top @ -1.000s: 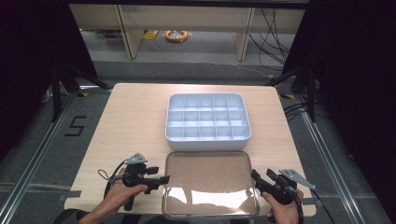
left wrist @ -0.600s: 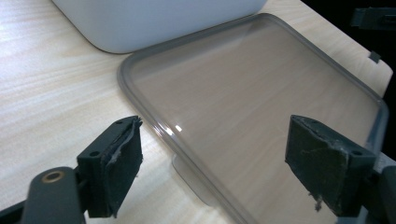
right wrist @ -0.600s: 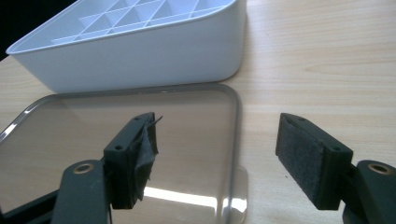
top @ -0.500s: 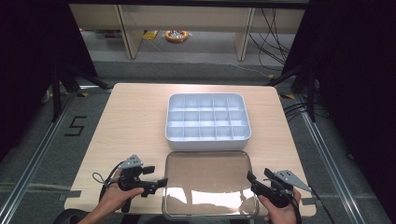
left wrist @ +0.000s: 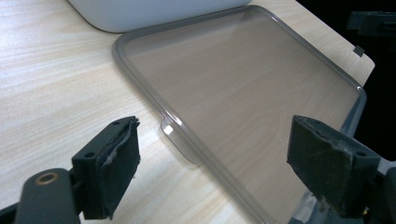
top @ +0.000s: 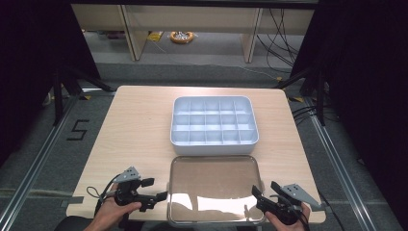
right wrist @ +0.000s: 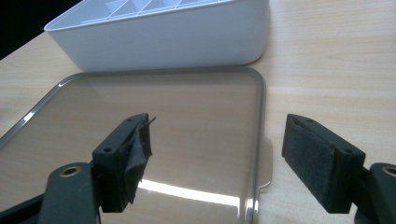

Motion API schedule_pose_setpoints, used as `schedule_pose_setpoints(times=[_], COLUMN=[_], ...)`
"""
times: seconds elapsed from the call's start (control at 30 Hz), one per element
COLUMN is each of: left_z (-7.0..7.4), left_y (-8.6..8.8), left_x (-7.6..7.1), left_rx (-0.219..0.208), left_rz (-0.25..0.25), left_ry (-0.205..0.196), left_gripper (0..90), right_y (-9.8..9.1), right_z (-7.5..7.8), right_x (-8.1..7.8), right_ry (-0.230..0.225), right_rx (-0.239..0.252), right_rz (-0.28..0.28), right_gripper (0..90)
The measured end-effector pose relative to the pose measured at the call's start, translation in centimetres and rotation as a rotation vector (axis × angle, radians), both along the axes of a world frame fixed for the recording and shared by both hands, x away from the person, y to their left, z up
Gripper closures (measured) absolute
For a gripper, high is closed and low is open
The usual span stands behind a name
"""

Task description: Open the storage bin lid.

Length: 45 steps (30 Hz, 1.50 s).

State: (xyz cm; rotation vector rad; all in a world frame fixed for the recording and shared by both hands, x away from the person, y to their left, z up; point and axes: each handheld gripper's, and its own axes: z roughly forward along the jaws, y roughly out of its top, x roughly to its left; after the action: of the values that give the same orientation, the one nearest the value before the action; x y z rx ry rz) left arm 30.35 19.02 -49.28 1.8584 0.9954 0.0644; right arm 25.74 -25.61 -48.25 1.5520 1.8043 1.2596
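Note:
A white divided box (top: 214, 125) stands mid-table, its compartments empty. In front of it a clear lid (top: 215, 187) lies flat on the wood. My left gripper (top: 156, 188) is open beside the lid's left edge, near the front. In the left gripper view the gripper (left wrist: 219, 158) straddles that edge and its small tab (left wrist: 180, 140), and the lid (left wrist: 243, 84) stretches away towards the box (left wrist: 154, 11). My right gripper (top: 264, 187) is open at the lid's front right corner. In the right gripper view the gripper (right wrist: 219, 158) spans the lid's right rim (right wrist: 259, 140), below the box (right wrist: 177, 39).
The wooden table (top: 134, 130) has bare room left and right of the box. Its front edge lies just under both hands. Dark floor, metal rails and cables surround the table.
Both hands have drawn back a little towards the table's front edge, with the jaws still open. The lid and the box have not moved.

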Motion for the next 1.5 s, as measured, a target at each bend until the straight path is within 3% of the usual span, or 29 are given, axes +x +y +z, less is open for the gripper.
schedule_pose_setpoints(times=[0.07,0.1,0.17,0.2,0.23,0.27,0.3,0.33,0.37,0.43,0.47,0.5,0.53,0.57,0.6,0.63,0.77,0.8,0.83,0.87,1.03,1.13,1.17,1.23,1.3,1.4,1.5], left_z=[0.0,-0.1,-0.1,-0.1,-0.1,-0.2,-0.2,-0.2,-0.2,-0.2,-0.3,-0.3,-0.3,-0.2,-0.2,-0.3,-0.4,-0.4,-0.4,-0.4,-0.5,-0.5,-0.4,-0.4,-0.4,-0.5,-0.6], left_y=[0.1,0.1,0.2,0.2,0.2,0.2,0.2,0.3,0.3,0.3,0.3,0.3,0.3,0.4,0.4,0.4,0.4,0.4,0.3,0.4,0.3,0.4,0.4,0.5,0.4,0.4,0.3], left_x=[-0.3,-0.4,-0.5,-0.5,-0.6,-0.7,-0.7,-0.9,-1.0,-1.1,-1.2,-1.2,-1.3,-1.3,-1.4,-1.5,-1.8,-1.8,-1.9,-1.9,-2.0,-1.9,-1.9,-1.9,-1.9,-1.9,-1.9], left_rx=[-0.006,-0.012,-0.025,-0.026,-0.021,-0.023,-0.020,-0.011,-0.004,0.000,0.000,0.000,0.001,0.008,0.004,0.006,0.002,0.000,0.002,0.008,0.008,0.009,0.017,0.016,0.015,0.017,0.009], left_rz=[0.005,0.007,-0.033,-0.039,-0.036,-0.036,-0.047,-0.033,-0.028,-0.029,-0.020,-0.020,-0.023,-0.033,-0.031,-0.031,-0.017,-0.017,-0.020,-0.028,-0.021,-0.024,-0.030,-0.027,-0.028,-0.031,-0.026], left_ry=[-0.002,-0.006,0.001,-0.004,-0.012,-0.021,-0.020,-0.016,-0.017,-0.016,-0.020,-0.020,-0.025,-0.017,-0.016,-0.014,-0.013,-0.010,-0.006,-0.002,-0.008,-0.006,-0.002,0.002,0.004,0.009,0.010], left_gripper=[16.6,16.7,16.9,16.9,17.1,17.3,17.4,17.5,17.6,17.6,17.7,17.9,17.9,17.9,17.9,17.9,18.1,18.1,18.1,18.1,18.4,18.4,18.5,18.6,18.6,18.7,18.7], right_y=[0.1,0.0,0.5,0.2,0.4,0.2,0.2,0.7,0.4,0.3,0.5,0.5,0.2,0.3,0.3,0.2,0.4,0.3,0.5,0.3,0.2,0.2,0.2,-0.1,-0.1,0.0,-0.3], right_z=[-0.1,-0.1,-0.1,-0.2,-0.2,-0.3,-0.3,-0.1,-0.3,-0.5,-0.4,-0.4,-0.4,-0.6,-0.5,-0.7,-0.5,-0.7,-0.6,-0.6,-0.7,-0.9,-0.7,-0.7,-0.9,-0.9,-1.0], right_x=[-0.1,-0.3,-0.7,-0.7,-1.0,-1.0,-1.1,-1.5,-1.5,-1.7,-1.9,-1.9,-2.0,-1.9,-2.1,-2.0,-2.5,-2.5,-2.8,-2.6,-2.7,-2.7,-2.9,-2.8,-2.6,-2.7,-2.6], right_ry=[-0.001,-0.001,0.019,0.013,0.033,0.018,0.023,0.057,0.044,0.059,0.082,0.082,0.067,0.051,0.062,0.047,0.064,0.058,0.084,0.062,0.069,0.074,0.117,0.101,0.088,0.120,0.105], right_rx=[0.007,-0.013,0.040,0.013,0.010,0.018,0.012,0.060,0.032,0.023,0.051,0.051,0.003,0.017,0.050,0.012,0.059,0.039,0.059,0.037,0.047,0.085,0.070,0.048,0.079,0.107,0.077], right_rz=[0.015,0.017,0.005,0.028,0.001,0.037,0.035,0.000,0.019,0.028,0.022,0.022,0.031,0.033,0.044,0.039,0.041,0.039,0.018,0.037,0.041,0.043,0.010,0.022,0.033,0.009,0.022], right_gripper=[24.8,24.8,24.8,24.7,24.8,24.7,24.7,24.7,24.6,24.3,24.2,24.2,24.3,24.2,24.2,24.2,24.2,24.2,24.2,24.3,24.3,24.3,24.4,24.4,24.4,24.4,24.4])
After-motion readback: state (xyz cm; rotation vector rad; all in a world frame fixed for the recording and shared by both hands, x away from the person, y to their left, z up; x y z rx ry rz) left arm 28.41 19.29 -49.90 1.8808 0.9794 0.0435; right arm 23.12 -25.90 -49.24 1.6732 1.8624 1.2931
